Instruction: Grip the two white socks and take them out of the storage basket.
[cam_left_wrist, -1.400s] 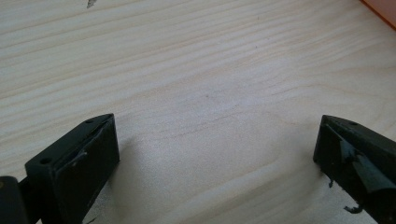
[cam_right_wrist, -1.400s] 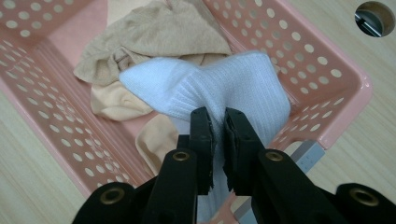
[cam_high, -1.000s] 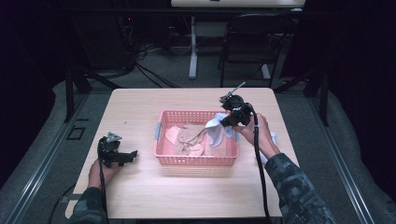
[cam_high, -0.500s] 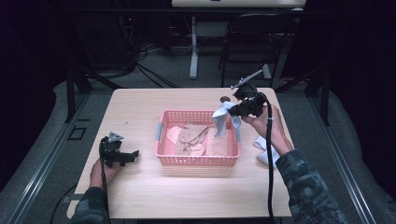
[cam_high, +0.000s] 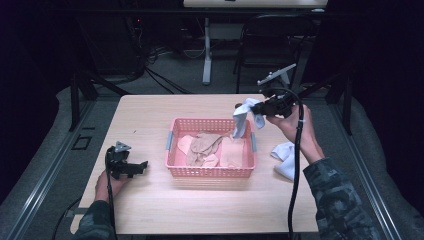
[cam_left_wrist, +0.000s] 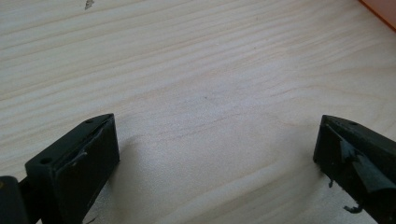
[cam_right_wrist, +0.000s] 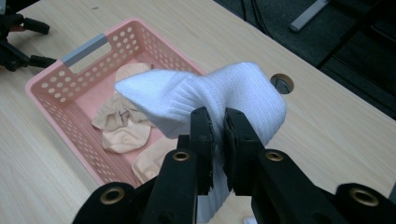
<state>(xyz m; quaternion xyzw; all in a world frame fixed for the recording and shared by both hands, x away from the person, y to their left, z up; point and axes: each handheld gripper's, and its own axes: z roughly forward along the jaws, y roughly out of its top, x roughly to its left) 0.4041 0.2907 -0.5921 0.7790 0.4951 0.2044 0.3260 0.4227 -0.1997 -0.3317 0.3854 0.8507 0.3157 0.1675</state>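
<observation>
Right gripper view puts your right claw (cam_right_wrist: 215, 135) nearest: its two black jaws stand almost together, pinching a fold of the white sock (cam_right_wrist: 205, 93). The sock is ribbed knit, soft and bunched, and it bulges out ahead of the jaw tips and to both sides of them, with a strip of it hanging down between the jaws. Beyond and below the claw lies the pink basket (cam_right_wrist: 46, 84), a perforated plastic tray with a grey handle on its end wall; beige and tan socks (cam_right_wrist: 122, 126) lie crumpled and limp on its floor. Past the sock, a round cable hole (cam_right_wrist: 282, 83) is cut in the pale wood tabletop (cam_right_wrist: 327, 135).

In the high view your right hand (cam_high: 295, 122) is raised above the tabletop at the basket's far right corner, the forearm angled up from the lower right, the right claw (cam_high: 255, 109) pointing left, and the sock drooping from it over the basket's rim. Just below that forearm, a second white sock (cam_high: 285, 159) lies flat on the tabletop, right of the basket.

Your left hand (cam_high: 112, 180) rests low on the tabletop, well apart from the basket, its left claw (cam_high: 141, 166) pointing towards the basket. In the left gripper view its jaws are spread wide with bare, light-grained wood between them.
</observation>
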